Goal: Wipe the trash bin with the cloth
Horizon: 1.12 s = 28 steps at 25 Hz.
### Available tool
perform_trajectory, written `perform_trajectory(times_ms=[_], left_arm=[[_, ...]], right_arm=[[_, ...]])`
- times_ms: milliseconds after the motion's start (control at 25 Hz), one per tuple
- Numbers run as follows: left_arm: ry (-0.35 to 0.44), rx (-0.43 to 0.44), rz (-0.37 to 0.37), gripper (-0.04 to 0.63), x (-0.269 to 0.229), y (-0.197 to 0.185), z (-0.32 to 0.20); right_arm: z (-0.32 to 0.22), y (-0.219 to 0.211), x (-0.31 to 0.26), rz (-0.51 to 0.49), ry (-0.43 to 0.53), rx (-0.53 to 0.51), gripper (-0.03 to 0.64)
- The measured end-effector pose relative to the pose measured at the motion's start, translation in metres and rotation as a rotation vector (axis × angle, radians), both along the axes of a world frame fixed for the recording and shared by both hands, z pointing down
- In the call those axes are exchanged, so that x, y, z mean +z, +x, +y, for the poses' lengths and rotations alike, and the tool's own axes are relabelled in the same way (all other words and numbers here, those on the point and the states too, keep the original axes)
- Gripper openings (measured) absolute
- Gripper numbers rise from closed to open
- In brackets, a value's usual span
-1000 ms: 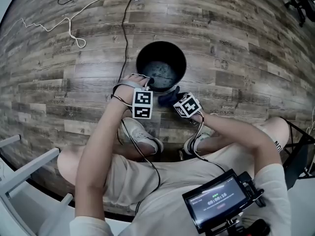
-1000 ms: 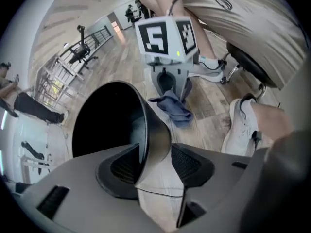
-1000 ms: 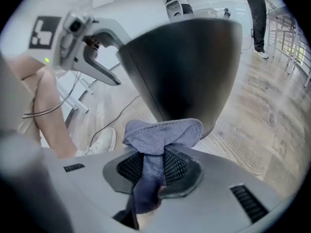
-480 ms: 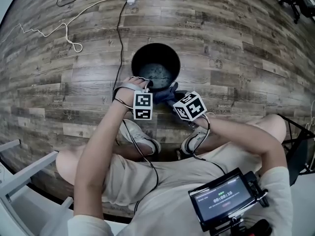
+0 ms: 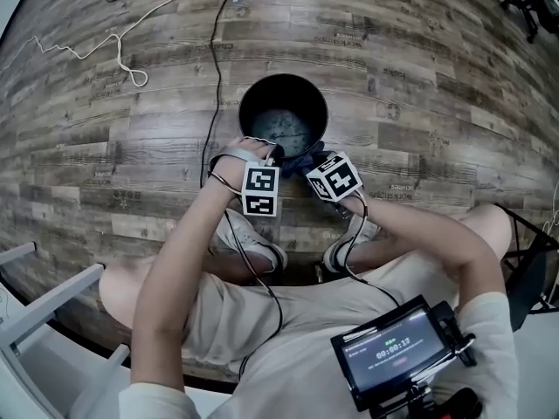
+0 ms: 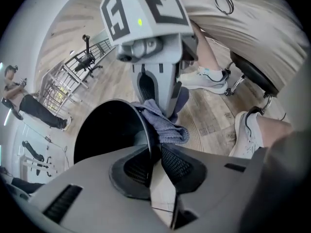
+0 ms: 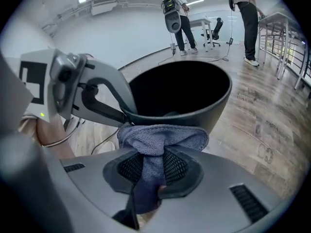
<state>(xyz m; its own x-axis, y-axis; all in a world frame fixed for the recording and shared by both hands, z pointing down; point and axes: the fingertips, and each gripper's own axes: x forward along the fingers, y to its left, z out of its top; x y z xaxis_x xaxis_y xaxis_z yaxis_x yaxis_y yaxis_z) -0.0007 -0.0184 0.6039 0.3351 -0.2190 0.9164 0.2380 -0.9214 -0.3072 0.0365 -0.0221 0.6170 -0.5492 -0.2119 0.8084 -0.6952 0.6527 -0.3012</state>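
The left tool [image 6: 154, 152], jaws just closing, pinches the trash bin [image 6: 109, 130] rim — right tool [image 7: 153, 166] clamps the cloth [image 7: 163, 137] against it; floor [image 5: 419, 103] beyond.

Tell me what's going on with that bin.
A seated person works a gripper in each hand at a black trash bin on the wood floor. The left gripper has just been closing its fingers and now pinches the bin's near rim, steadying it. The right gripper holds a bunched blue cloth against the outside of the rim right beside it.
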Motion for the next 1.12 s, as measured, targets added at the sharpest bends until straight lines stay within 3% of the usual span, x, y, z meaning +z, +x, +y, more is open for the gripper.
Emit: perform_trajectory(times_ms=[680, 920, 1120], left_arm=[[-0.009, -0.011, 0.021, 0.071, -0.002, 0.005, -0.002], [-0.011, -0.038, 0.020, 0.071, -0.001, 0.006, -0.005], [-0.008, -0.057, 0.030, 0.071, -0.001, 0.010, -0.004]], right_arm=[[-0.010, 0.014, 0.174, 0.228, -0.011, 0.021, 0.080], [-0.014, 0.016, 0.183, 0.250, -0.013, 0.052, 0.080], [0.000, 0.015, 0.164, 0.228, -0.077, 0.041, 0.080]])
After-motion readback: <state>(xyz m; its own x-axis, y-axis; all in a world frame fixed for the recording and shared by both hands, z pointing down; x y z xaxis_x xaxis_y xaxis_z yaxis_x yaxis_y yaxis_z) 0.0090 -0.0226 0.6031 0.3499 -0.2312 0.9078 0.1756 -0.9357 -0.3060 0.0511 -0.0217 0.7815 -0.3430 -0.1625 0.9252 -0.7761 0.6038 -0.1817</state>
